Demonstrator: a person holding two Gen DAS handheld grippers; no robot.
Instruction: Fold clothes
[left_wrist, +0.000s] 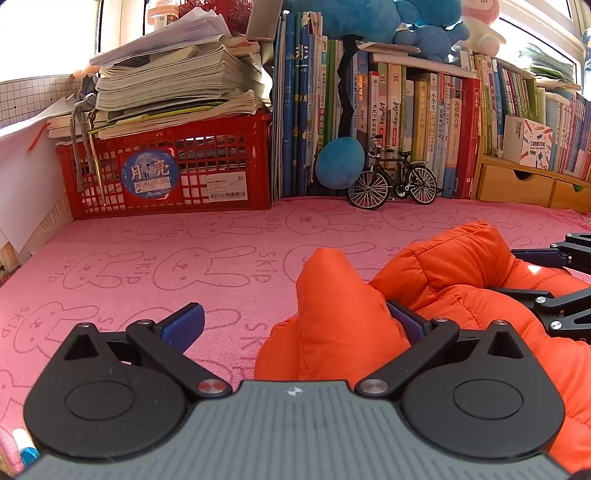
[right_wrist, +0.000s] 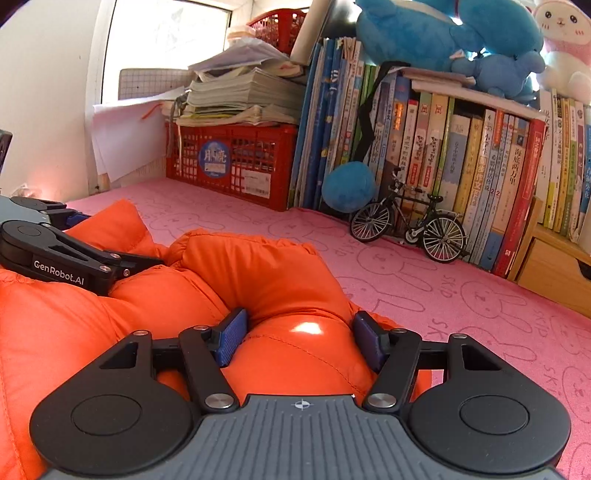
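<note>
- Left wrist view: my left gripper (left_wrist: 295, 328) stands wide open. An upturned flap of the orange puffer garment (left_wrist: 443, 295) rises between its pads, closer to the right-hand pad (left_wrist: 404, 322); whether that pad touches the fabric, I cannot tell. The left-hand pad (left_wrist: 184, 326) is over bare pink blanket (left_wrist: 147, 266). The bulk of the garment lies to the right of this gripper, running away rightward and out of frame.
- Same view: my right gripper (left_wrist: 554, 280) shows at the right edge, sitting over the garment's far bulge.
- Right wrist view: my right gripper (right_wrist: 301, 341) straddles a puffed ridge of the garment (right_wrist: 258, 273), both pads against its sides. I read this as a loose grip on a thick fold, jaws about half apart.
- This view alone shows my left gripper (right_wrist: 74, 254) at the garment's left end, so the long axis runs between my two grippers; the right one has more cloth under it.
- Judgement: the fold turns on lifting both ends together.
</note>
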